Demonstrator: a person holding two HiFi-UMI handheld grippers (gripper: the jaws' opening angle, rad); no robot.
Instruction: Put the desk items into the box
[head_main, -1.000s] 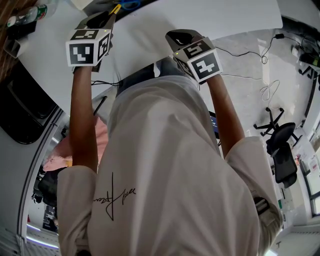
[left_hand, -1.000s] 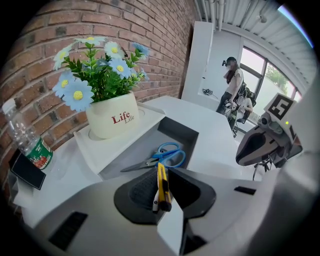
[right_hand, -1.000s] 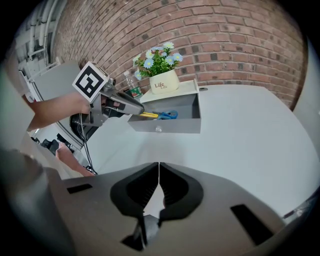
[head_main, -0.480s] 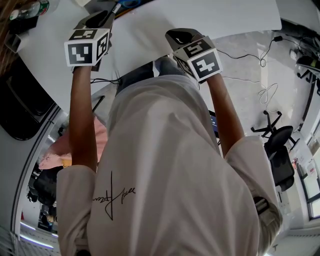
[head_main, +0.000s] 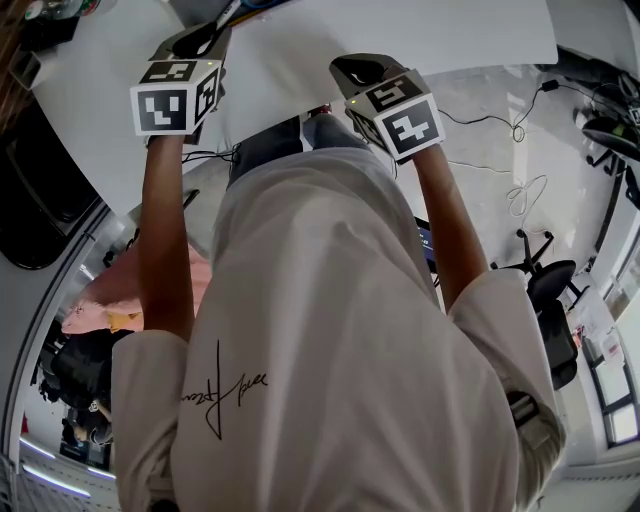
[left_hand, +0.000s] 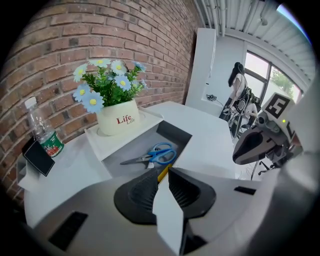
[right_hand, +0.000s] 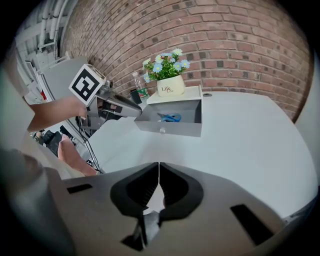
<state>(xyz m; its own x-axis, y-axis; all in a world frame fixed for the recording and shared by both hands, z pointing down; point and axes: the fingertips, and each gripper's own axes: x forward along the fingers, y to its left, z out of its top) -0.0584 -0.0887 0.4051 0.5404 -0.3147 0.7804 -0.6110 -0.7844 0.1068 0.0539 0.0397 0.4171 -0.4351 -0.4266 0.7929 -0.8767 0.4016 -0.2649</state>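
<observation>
Topping box (left_hand: 176, 133): flowerpot (left_hand: 118, 120) (bottle (left_hand: 44, 133) nearby)

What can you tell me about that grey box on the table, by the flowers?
The grey box is open-topped and drawer-like, with a small round knob on its front wall. It sits flat on the white table. A white slab bearing the flower pot covers its rear part. Blue-handled scissors lie inside.
</observation>
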